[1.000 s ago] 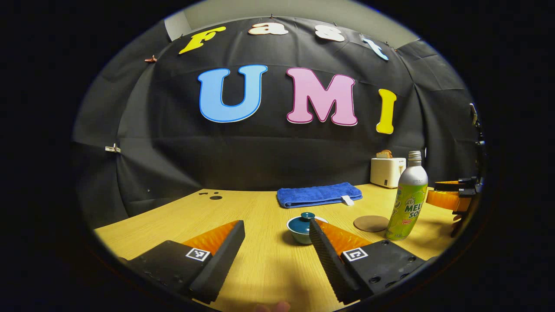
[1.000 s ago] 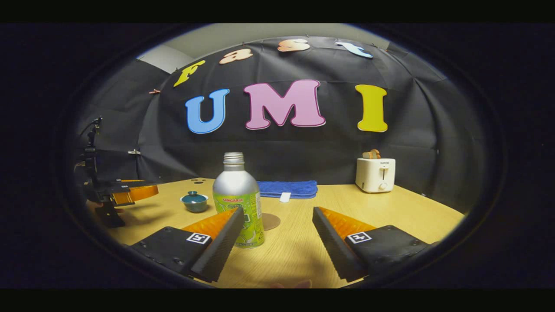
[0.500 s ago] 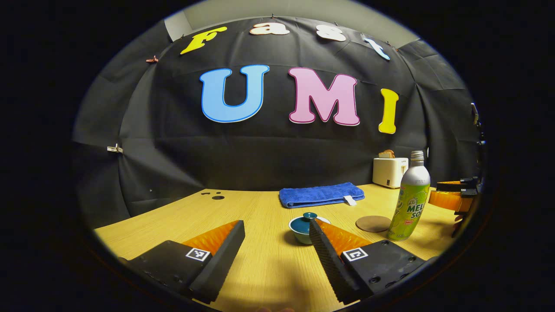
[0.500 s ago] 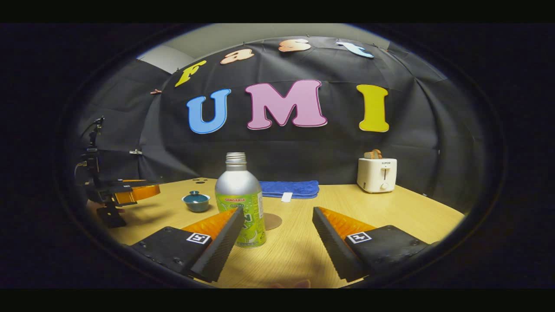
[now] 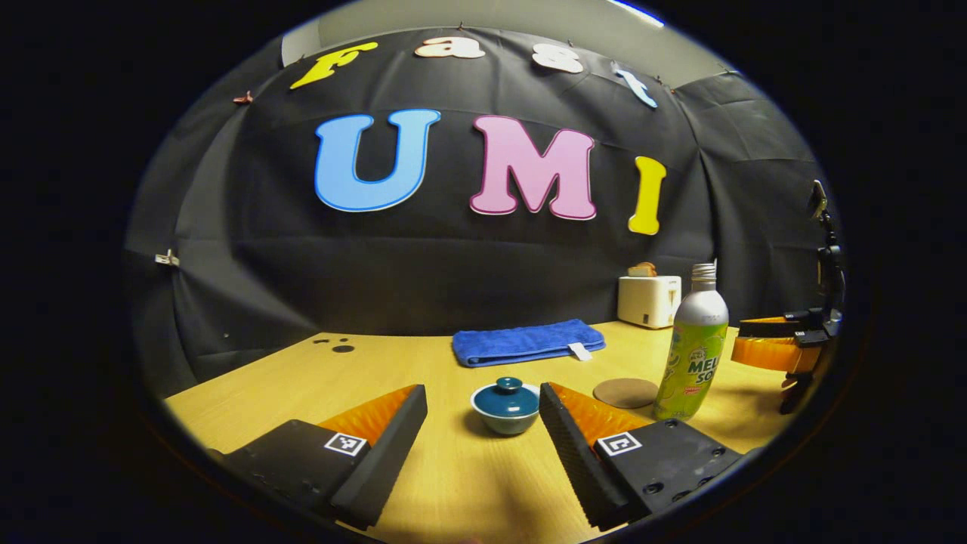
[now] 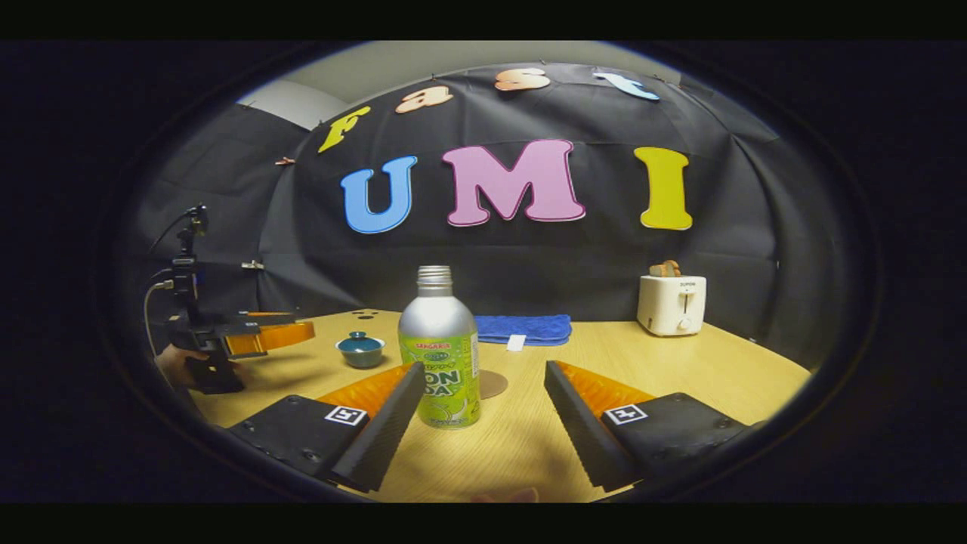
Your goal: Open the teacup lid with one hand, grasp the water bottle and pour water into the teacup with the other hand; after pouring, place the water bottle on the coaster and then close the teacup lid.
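A wooden bench (image 5: 423, 370) in a dark booth carries everything. The landmark is a small teal teacup (image 5: 505, 408), lid (image 5: 507, 391) on, with a round knob on top.

In the left gripper view, the left gripper (image 5: 482, 423) hovers just short of the teacup with its jaws spread wide, holding nothing; the cup sits between the fingertips but beyond them. To the right of the teacup lies a flat round coaster (image 5: 625, 393), and just past it stands the water bottle (image 5: 691, 347), upright, with no cap on its neck. Behind the teacup lies a folded blue towel (image 5: 527, 341), with a white toaster (image 5: 648, 300) farther back right.

In the right gripper view, the right gripper (image 6: 483, 412) is also released, jaws wide, with the water bottle (image 6: 440, 351) close ahead near its left finger, not touched.

The lid is probably ceramic: light, hard, slick and breakable. Its knob looks like the natural hold. The bottle seems a thin metal shell, smooth; gripping mid-body over the label should serve, kept upright since it is open.
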{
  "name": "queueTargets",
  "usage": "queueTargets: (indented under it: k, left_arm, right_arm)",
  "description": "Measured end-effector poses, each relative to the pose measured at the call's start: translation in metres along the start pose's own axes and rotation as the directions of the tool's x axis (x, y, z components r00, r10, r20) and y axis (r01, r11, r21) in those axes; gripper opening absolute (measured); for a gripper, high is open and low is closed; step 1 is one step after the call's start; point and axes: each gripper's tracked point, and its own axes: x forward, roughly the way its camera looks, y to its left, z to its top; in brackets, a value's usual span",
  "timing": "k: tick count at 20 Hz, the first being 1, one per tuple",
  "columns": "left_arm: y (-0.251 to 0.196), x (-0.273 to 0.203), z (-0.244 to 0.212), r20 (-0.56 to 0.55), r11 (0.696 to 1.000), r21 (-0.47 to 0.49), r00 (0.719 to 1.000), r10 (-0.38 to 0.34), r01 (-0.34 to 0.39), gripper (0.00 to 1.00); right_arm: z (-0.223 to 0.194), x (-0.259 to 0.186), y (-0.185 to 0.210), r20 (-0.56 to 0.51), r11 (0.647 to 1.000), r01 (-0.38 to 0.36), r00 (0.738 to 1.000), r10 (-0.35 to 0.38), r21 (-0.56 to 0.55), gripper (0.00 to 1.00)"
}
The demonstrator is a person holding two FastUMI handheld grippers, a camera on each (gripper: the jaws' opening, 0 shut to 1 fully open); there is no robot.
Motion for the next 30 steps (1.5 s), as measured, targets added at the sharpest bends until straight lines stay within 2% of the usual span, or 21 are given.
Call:
queueTargets:
  k: [4,7,9,12,17,23,25,26,27,28,30]
  left_arm:
    - [-0.009,0.028,-0.003,-0.018,0.998,0.032,0.998,-0.061,0.062,0.95]
    - [-0.006,0.048,-0.012,-0.084,0.991,0.125,0.996,-0.043,0.053,0.92]
    - [-0.007,0.058,-0.015,-0.108,0.985,0.164,0.993,-0.038,0.055,0.87]
    - [-0.013,0.066,-0.021,-0.151,0.977,0.202,0.988,-0.043,0.073,0.72]
    - [-0.015,0.077,-0.03,-0.213,0.979,0.18,0.975,-0.059,0.098,0.64]
    - [-0.02,0.083,-0.032,-0.213,0.977,0.179,0.974,-0.073,0.112,0.53]
    - [-0.018,0.081,-0.03,-0.208,0.978,0.181,0.976,-0.062,0.101,0.46]
    - [-0.019,0.082,-0.031,-0.209,0.978,0.181,0.976,-0.064,0.103,0.37]
    - [-0.021,0.082,-0.031,-0.207,0.978,0.178,0.976,-0.071,0.108,0.39]
    - [-0.021,0.082,-0.03,-0.203,0.978,0.172,0.976,-0.079,0.115,0.35]
    - [-0.024,0.08,-0.027,-0.188,0.979,0.152,0.976,-0.109,0.139,0.33]
  right_arm:
    - [0.0,0.0,0.0,0.0,1.0,-0.002,1.0,0.002,0.0,0.98]
    - [0.0,0.0,0.002,-0.001,1.0,-0.01,1.0,0.01,0.0,0.98]
    - [0.0,0.0,0.002,-0.001,1.0,-0.01,1.0,0.01,0.001,0.98]
    - [0.001,-0.001,0.004,-0.002,1.0,-0.018,1.0,0.018,0.001,0.98]
    - [0.0,-0.001,0.005,-0.002,1.0,-0.025,1.0,0.025,0.001,0.98]
    - [0.0,-0.001,0.006,-0.002,1.0,-0.026,1.0,0.026,0.001,0.98]
    - [0.0,-0.001,0.005,-0.002,1.0,-0.026,1.0,0.026,0.002,0.98]
    - [0.0,-0.001,0.005,-0.002,1.0,-0.026,1.0,0.026,0.002,0.98]
    - [0.0,-0.001,0.006,-0.001,1.0,-0.026,1.0,0.026,0.001,0.98]
    - [0.0,-0.001,0.005,-0.002,1.0,-0.026,1.0,0.026,0.002,0.98]
    - [0.0,-0.001,0.005,-0.001,1.0,-0.026,1.0,0.026,0.002,0.98]
